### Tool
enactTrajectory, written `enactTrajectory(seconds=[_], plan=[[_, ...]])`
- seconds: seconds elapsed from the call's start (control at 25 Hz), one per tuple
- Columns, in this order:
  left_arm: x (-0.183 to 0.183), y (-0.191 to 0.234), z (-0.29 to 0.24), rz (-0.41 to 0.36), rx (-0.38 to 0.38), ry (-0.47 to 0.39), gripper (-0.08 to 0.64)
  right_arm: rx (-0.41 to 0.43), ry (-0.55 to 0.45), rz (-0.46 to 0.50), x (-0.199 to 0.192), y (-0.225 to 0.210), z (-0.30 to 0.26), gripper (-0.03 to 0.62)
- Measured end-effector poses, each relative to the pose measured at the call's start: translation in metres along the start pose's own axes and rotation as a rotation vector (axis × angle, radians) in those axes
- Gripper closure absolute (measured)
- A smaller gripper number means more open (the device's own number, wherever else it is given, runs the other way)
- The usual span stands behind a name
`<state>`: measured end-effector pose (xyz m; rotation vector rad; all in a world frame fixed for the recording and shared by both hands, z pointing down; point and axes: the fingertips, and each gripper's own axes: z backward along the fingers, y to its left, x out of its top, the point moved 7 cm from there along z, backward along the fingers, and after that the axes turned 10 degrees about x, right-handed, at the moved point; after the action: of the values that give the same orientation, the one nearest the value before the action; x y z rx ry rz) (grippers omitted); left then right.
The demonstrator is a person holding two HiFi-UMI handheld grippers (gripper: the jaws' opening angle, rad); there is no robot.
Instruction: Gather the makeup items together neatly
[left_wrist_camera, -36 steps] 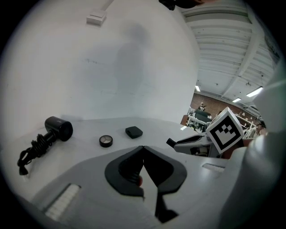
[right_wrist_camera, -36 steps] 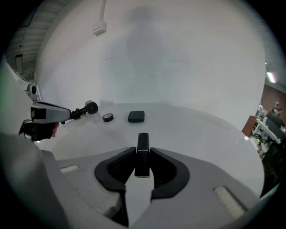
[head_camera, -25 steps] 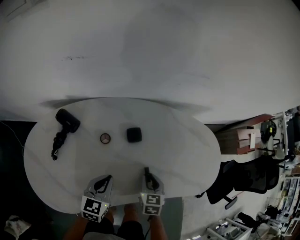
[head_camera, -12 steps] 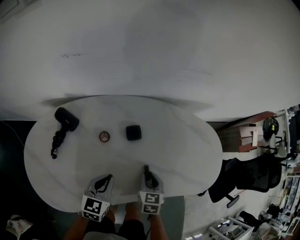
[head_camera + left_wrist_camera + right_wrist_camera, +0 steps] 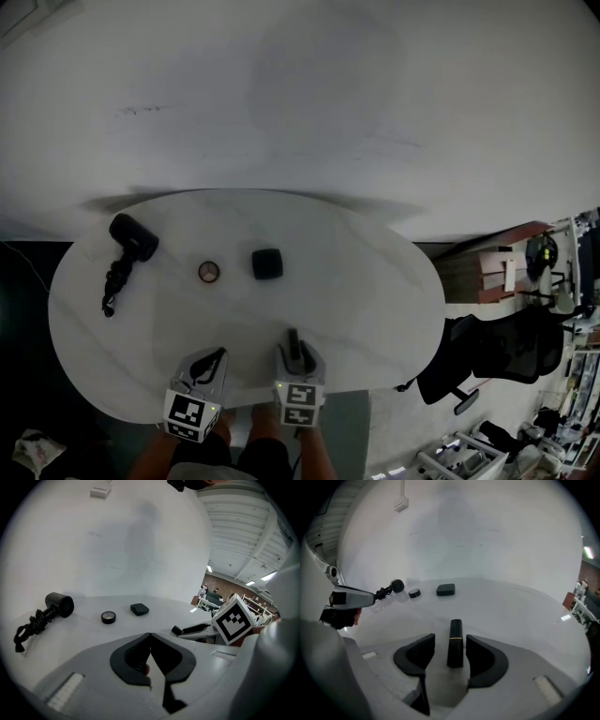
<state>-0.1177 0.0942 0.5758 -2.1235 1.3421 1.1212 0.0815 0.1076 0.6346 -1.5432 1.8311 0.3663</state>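
Observation:
A black lipstick tube (image 5: 454,641) lies on the white oval table (image 5: 375,281) between the jaws of my right gripper (image 5: 450,637). Those jaws have just been opening and stand clear of the tube on both sides. My left gripper (image 5: 150,637) rests beside it at the near edge, shut, with nothing between its tips. Farther back sit a black square compact (image 5: 267,263) and a small round pot (image 5: 209,272). A black hair dryer (image 5: 134,237) with a coiled cord lies at the far left.
The table's near edge (image 5: 244,398) runs just below both grippers. A black office chair (image 5: 487,361) and a wooden cabinet (image 5: 483,277) stand beyond the table's right end. A plain white wall (image 5: 300,94) rises behind the table.
The right gripper's jaws have parted from the lipstick tube, which stays on the table. Both grippers and the other items kept their places.

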Motion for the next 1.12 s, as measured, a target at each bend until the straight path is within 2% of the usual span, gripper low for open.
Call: enactTrajectory(seconds=[0.36,0.72,1.12], plan=[[0.024,0.002,0.01,-0.003,0.007,-0.061,0.549,-0.016,-0.049,0.037,0.027,0.001,0.018,0.38],[0.079,0.005,0.036,-0.019,0.046,-0.192,0.549,0.03,-0.215,0.153,0.095,0.021,0.062,0.383],[0.152,0.014,0.085,-0.025,0.159,-0.386,0.549,0.045,-0.413,0.263,0.165,0.042,0.124,0.51]])
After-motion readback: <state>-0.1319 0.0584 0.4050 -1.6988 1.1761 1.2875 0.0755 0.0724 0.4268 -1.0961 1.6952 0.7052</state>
